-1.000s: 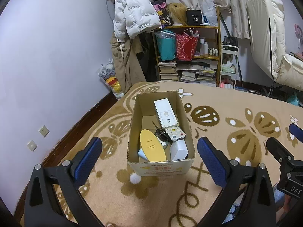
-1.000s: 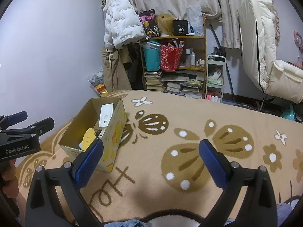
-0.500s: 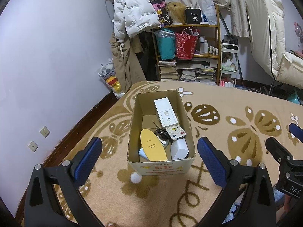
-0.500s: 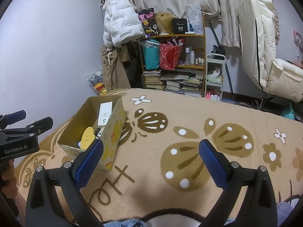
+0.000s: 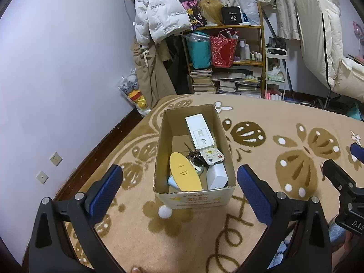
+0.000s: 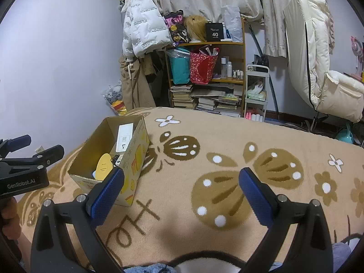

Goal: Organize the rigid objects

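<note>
An open cardboard box (image 5: 161,150) stands on the patterned blanket, also seen as the box (image 6: 136,150) at the left of the right wrist view. Inside lie a long white device (image 5: 199,132), a small white remote (image 5: 212,155) with coloured buttons, a yellow oval case (image 5: 184,171), a white block (image 5: 217,176) and dark keys (image 5: 193,157). My left gripper (image 5: 179,183) hovers open just in front of the box, nothing between its blue pads (image 5: 105,186). My right gripper (image 6: 180,187) is open and empty over bare blanket, right of the box.
The tan blanket (image 6: 227,150) with brown butterflies covers the bed. A white pompom (image 5: 165,211) lies before the box. Beyond the bed stand a cluttered shelf (image 5: 227,52), hanging coats (image 5: 157,16) and a cream padded chair (image 6: 318,68). A purple wall is on the left.
Both views drift slightly; the box sits a touch lower and nearer in the left wrist view. Both grippers stay open and nothing is taken or released.
</note>
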Demonstrator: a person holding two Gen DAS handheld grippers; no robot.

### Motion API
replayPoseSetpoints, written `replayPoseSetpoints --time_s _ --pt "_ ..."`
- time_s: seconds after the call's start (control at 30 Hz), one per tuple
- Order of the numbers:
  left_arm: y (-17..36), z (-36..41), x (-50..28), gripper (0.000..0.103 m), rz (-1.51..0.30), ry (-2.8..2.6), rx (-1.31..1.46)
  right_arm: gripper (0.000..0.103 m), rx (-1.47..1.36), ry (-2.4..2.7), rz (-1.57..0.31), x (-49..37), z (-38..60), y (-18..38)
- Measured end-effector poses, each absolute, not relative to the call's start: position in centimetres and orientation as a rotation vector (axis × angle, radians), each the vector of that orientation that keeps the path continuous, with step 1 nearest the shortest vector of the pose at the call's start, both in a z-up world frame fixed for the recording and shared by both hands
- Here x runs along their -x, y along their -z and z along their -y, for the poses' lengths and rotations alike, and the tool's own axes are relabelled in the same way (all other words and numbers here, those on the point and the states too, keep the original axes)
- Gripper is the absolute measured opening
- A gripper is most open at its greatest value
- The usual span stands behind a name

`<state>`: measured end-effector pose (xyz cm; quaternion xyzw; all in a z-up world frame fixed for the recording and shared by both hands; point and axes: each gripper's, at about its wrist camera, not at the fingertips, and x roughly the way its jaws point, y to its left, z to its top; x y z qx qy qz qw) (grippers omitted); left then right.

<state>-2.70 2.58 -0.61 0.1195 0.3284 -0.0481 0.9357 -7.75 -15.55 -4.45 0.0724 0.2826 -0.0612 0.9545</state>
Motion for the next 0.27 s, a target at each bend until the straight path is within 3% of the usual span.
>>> replayPoseSetpoints --time_s 0.27 --pt "0.73 -2.42 2.70 0.100 -0.674 0.105 -0.256 0.103 -0.159 0.147 -0.552 8.28 15.40 4.51"
